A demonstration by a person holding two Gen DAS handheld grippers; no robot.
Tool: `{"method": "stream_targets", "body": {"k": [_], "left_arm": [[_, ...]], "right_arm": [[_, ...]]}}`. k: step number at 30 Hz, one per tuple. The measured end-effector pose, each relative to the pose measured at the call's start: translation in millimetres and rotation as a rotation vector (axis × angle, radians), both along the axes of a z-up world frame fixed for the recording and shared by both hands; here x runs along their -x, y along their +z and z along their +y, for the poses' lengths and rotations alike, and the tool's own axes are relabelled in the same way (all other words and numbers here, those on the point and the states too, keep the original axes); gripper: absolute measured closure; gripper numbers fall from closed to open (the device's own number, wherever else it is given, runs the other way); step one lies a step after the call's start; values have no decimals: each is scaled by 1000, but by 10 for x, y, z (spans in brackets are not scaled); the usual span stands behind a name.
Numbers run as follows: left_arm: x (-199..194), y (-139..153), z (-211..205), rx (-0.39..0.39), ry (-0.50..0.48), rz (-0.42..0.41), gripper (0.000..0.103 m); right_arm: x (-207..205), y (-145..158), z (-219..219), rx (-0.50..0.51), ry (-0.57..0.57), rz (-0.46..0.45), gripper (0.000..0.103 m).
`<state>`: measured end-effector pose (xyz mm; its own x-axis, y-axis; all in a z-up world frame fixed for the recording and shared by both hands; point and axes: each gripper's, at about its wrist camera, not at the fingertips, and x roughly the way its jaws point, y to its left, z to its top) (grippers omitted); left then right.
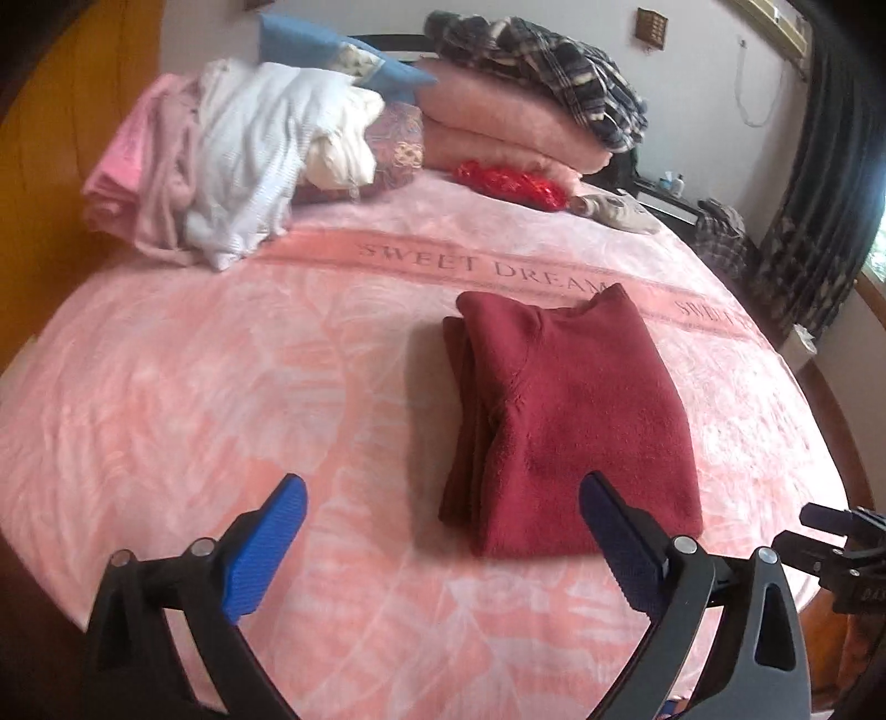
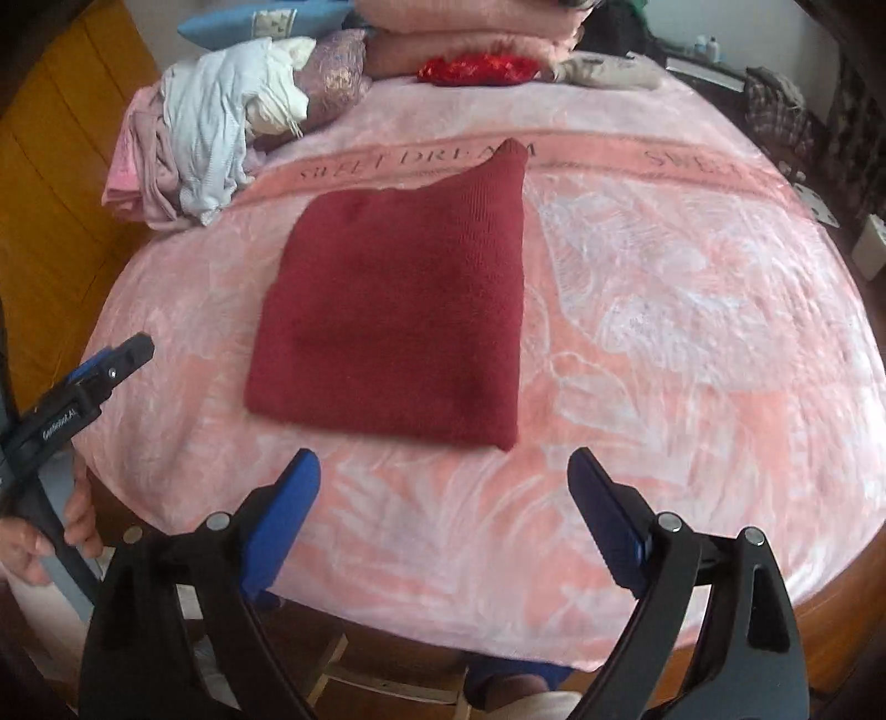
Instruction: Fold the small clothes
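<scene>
A dark red sweater (image 1: 570, 421) lies folded into a neat rectangle on the pink blanket (image 1: 194, 387). In the right wrist view the sweater (image 2: 398, 310) sits just beyond the fingers. My left gripper (image 1: 443, 482) hovers over the sweater's near left corner, jaws wide apart and holding nothing. My right gripper (image 2: 443, 457) is open above the blanket in front of the sweater's near edge, nothing between its blue pads. The left gripper (image 2: 133, 349) also shows at that view's left edge, held by a hand (image 2: 77, 520).
A loose heap of white and pink clothes (image 1: 238, 166) lies at the back left. Folded pink blankets (image 1: 498, 127) with a plaid garment (image 1: 554, 61) on top, a blue pillow (image 1: 332, 50) and a red item (image 1: 509, 183) line the back. The bed's wooden edge (image 2: 864, 609) runs near right.
</scene>
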<state>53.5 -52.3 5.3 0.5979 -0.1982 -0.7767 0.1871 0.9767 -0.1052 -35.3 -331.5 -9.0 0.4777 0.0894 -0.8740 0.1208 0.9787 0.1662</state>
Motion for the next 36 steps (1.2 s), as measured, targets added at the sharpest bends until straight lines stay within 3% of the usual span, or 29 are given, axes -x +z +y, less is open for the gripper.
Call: {"method": "stream_targets", "body": {"k": [9, 13, 24, 36], "left_arm": [[353, -127, -50, -96, -15, 45, 4], [479, -164, -96, -121, -35, 10, 4], [645, -155, -127, -117, -44, -26, 4], [699, -151, -51, -108, -34, -19, 4]], "right_arm": [[323, 10, 61, 25, -25, -46, 13], [463, -73, 95, 12, -22, -44, 13], [519, -13, 139, 11, 17, -84, 13], [420, -90, 268, -30, 45, -46, 13]]}}
